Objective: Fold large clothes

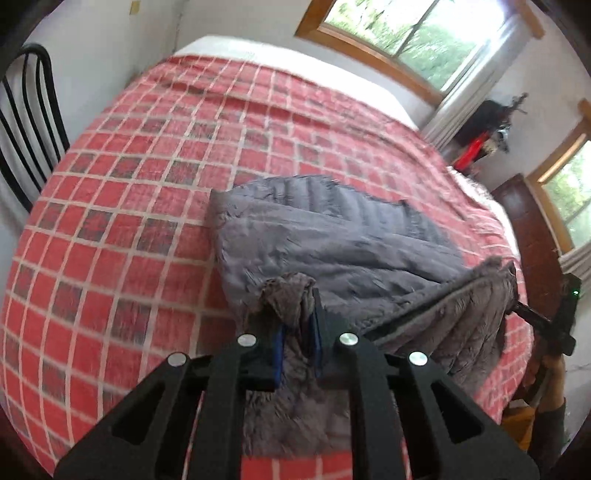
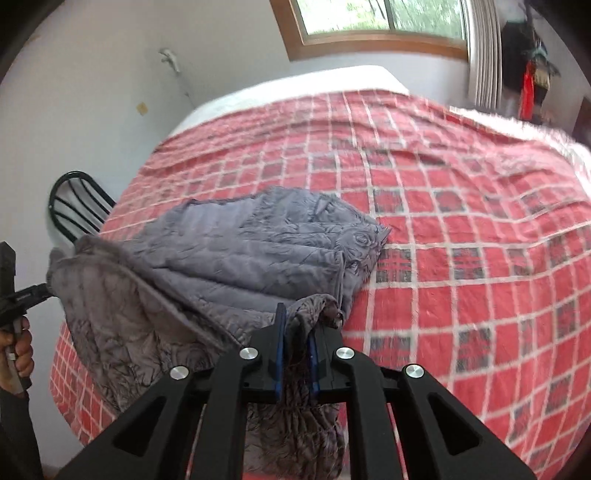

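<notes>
A grey quilted garment [image 1: 332, 240] with a fuzzy lining lies partly folded on a bed with a red checked cover [image 1: 147, 184]. My left gripper [image 1: 297, 332] is shut on one near corner of the garment and holds it raised. My right gripper [image 2: 297, 339] is shut on the other near corner of the garment [image 2: 240, 251]. The near edge hangs stretched between the two grippers above the bed. In the left wrist view the right gripper [image 1: 517, 306] shows at the far right, in the right wrist view the left gripper [image 2: 44, 290] shows at the far left.
A black metal chair [image 1: 26, 122] stands left of the bed by the white wall. Windows [image 1: 417, 33] are behind the bed. A dark wooden piece of furniture [image 1: 524, 221] and hanging items [image 1: 487, 136] stand to the right. The bed cover [image 2: 461, 240] spreads wide right of the garment.
</notes>
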A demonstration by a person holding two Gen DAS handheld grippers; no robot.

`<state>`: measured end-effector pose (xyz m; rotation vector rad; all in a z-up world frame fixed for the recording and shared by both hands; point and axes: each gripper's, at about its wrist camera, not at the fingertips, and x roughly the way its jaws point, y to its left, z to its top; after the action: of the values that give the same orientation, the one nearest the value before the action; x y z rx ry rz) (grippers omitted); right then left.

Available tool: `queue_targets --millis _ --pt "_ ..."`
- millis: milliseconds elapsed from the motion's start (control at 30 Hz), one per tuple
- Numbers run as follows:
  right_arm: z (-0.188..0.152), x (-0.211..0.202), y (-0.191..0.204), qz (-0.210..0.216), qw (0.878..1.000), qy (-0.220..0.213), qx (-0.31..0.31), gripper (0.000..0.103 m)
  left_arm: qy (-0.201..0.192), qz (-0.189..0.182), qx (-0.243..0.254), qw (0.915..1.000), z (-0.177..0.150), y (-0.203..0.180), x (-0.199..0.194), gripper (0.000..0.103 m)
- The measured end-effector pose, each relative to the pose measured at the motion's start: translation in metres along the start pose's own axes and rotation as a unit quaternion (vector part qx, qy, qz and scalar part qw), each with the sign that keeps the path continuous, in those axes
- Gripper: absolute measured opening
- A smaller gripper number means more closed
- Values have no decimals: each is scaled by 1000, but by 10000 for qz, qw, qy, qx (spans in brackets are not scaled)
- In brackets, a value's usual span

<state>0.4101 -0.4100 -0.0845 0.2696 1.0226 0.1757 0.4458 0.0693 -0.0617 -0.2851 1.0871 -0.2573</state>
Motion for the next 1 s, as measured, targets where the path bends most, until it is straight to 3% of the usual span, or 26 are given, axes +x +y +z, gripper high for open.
queue_targets --millis 67,167,267,333,433,467,500,533,567,600,733,967,1000 --pt "8 20 -10 144 9994 245 184 14 165 53 -55 9998 9 8 22 14" --pt "15 45 -28 489 9960 569 487 19 341 -201 -217 9990 16 21 45 16" --pt "20 54 -42 936 9886 872 792 24 409 -488 -328 9974 21 30 44 22" --pt "27 43 -47 1211 9845 923 875 31 327 -623 -224 9973 23 26 31 32" --pt "39 15 -46 1393 9848 767 695 37 23 -864 -3 9963 27 20 0 58" --pt "42 7 -43 1387 9858 712 620 39 -199 -804 61 9965 29 18 -13 82" --pt "43 2 -41 1374 9866 681 562 49 -532 -566 186 9968 30 15 -28 91" --pt "46 -7 -36 1219 9901 552 416 59 -640 -459 277 9965 31 12 -32 91" --pt "47 -15 -32 1060 9933 357 283 78 -701 -413 409 9958 32 9 -40 91" --pt "49 -21 -31 1018 9942 252 230 84 -720 -419 449 9955 32 8 -42 91" --pt "50 -23 -28 969 9952 143 89 82 -768 84 934 9926 25 0 -36 91" --pt "26 36 -56 1008 9932 482 317 77 -248 -7 768 9967 13 23 23 90" --pt "23 41 -57 1051 9927 486 329 75 -196 25 781 9967 11 23 30 86"
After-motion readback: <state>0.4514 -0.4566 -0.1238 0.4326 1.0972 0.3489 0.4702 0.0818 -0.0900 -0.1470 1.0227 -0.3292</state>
